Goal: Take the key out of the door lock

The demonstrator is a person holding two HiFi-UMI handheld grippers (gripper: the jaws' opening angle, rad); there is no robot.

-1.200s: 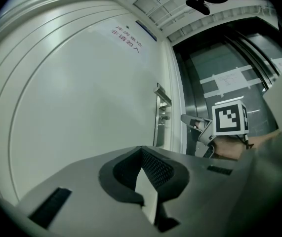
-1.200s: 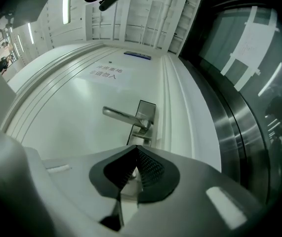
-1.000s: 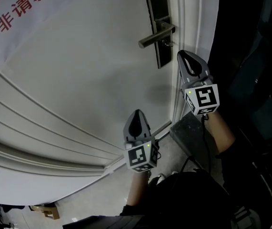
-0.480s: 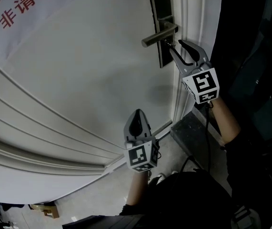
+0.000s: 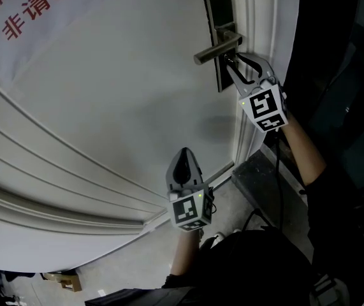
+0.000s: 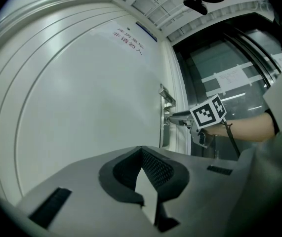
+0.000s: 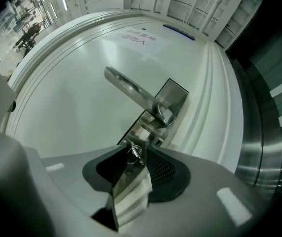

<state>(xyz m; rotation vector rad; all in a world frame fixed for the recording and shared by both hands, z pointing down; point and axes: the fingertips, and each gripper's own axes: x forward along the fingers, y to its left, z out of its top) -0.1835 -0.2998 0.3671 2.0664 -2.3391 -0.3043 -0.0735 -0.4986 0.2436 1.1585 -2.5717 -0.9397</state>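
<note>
A small metal key (image 7: pixel 134 154) with a ring sticks out of the lock on the door's dark lock plate (image 5: pixel 218 18), just under the silver lever handle (image 5: pixel 217 48). My right gripper (image 5: pixel 234 60) is up at the lock. Its jaws are opening and stand on either side of the key, and the pads do not press on it. In the right gripper view the key sits in the gap between the fingertips of the right gripper (image 7: pixel 137 149). My left gripper (image 5: pixel 183 152) hangs lower, away from the lock and facing the white door, shut with nothing in it.
The white door (image 5: pixel 105 94) carries red print at its upper left. The door frame (image 5: pixel 258 18) runs beside the lock, with dark glass to its right. A cable trails from the right gripper. A cardboard box (image 5: pixel 64 280) lies on the floor at the lower left.
My right gripper has risen to the lock and its jaws have gone from shut to wide apart around the key. The left gripper has stayed in place.
</note>
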